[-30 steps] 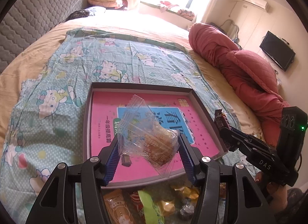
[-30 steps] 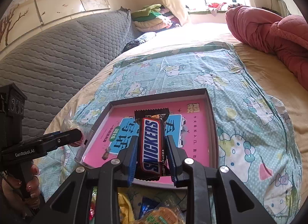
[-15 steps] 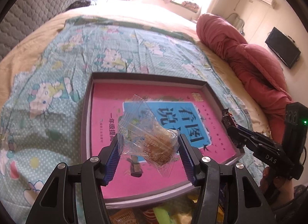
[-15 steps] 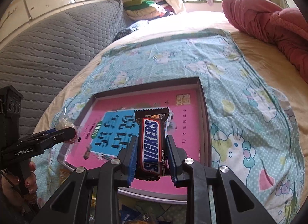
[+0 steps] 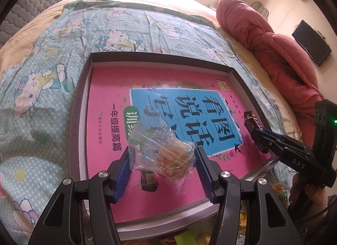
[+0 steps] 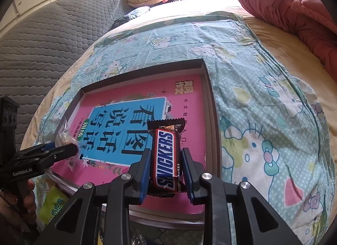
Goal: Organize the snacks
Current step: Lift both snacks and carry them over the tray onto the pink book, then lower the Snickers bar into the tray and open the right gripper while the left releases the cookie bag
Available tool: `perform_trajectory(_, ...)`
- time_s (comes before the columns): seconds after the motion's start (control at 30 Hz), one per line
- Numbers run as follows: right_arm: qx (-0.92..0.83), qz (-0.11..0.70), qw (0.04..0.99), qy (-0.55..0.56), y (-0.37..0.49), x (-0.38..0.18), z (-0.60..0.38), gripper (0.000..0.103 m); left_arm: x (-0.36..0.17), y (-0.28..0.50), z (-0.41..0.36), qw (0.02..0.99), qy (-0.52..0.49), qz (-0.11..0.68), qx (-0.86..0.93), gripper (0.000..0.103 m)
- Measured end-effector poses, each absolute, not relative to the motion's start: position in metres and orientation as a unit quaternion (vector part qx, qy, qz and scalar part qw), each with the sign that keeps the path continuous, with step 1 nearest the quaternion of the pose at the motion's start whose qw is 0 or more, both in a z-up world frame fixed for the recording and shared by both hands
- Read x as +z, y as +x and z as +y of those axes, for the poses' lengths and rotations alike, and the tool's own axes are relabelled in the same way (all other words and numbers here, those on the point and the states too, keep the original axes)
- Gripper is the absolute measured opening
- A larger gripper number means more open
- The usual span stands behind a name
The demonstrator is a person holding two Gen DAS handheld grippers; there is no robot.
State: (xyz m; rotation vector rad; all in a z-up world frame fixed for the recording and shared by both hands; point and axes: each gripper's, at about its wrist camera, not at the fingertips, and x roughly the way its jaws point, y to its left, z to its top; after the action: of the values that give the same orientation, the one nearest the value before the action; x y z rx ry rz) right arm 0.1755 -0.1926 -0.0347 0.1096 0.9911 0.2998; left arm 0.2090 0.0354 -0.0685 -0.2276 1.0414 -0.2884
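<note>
A shallow grey box [image 5: 80, 106] with a pink and blue printed bottom lies on the bed; it also shows in the right wrist view [image 6: 210, 101]. My left gripper [image 5: 163, 154] is shut on a clear-wrapped pastry [image 5: 166, 156] and holds it over the box's near middle. My right gripper [image 6: 166, 156] is shut on a Snickers bar [image 6: 166, 158] over the box's near right part. The right gripper [image 5: 256, 131] shows at the box's right edge in the left wrist view. The left gripper [image 6: 63, 150] shows at the box's left edge in the right wrist view.
A Hello Kitty sheet [image 5: 42, 80] covers the bed around the box. A red quilt [image 5: 273, 44] lies at the right. A grey padded headboard [image 6: 42, 44] stands at the left. Several loose snack packets [image 6: 54, 202] lie in front of the box.
Both grippers have moved forward over the box, each keeping its snack. The box now fills more of both views.
</note>
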Motion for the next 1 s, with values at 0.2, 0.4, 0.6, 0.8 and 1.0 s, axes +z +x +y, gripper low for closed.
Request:
perform_trajectory(0.2, 0.14, 0.481, 0.864, 0.044, 0.173, -0.037, -0.192, 0.029, -0.073, 0.205, 0.032, 0.853, -0.09, 0.495, -0.139, 0.06)
perform_trajectory(0.4, 0.132, 0.478, 0.867, 0.036, 0.169, -0.034, -0.193, 0.029, -0.072, 0.206, 0.026, 0.854, -0.074, 0.494, -0.142, 0.06)
perform_trajectory(0.6, 0.131, 0.482, 0.866, 0.037, 0.17, -0.035, -0.194, 0.029, -0.072, 0.207, 0.023, 0.848, -0.073, 0.502, -0.154, 0.06)
perform_trajectory(0.8, 0.131, 0.485, 0.864, 0.036, 0.17, -0.035, -0.193, 0.029, -0.072, 0.205, 0.021, 0.843, -0.073, 0.509, -0.159, 0.06)
perform_trajectory(1.0, 0.129, 0.487, 0.863, 0.033, 0.17, -0.035, -0.192, 0.029, -0.072, 0.206, 0.018, 0.836, -0.078, 0.518, -0.166, 0.06)
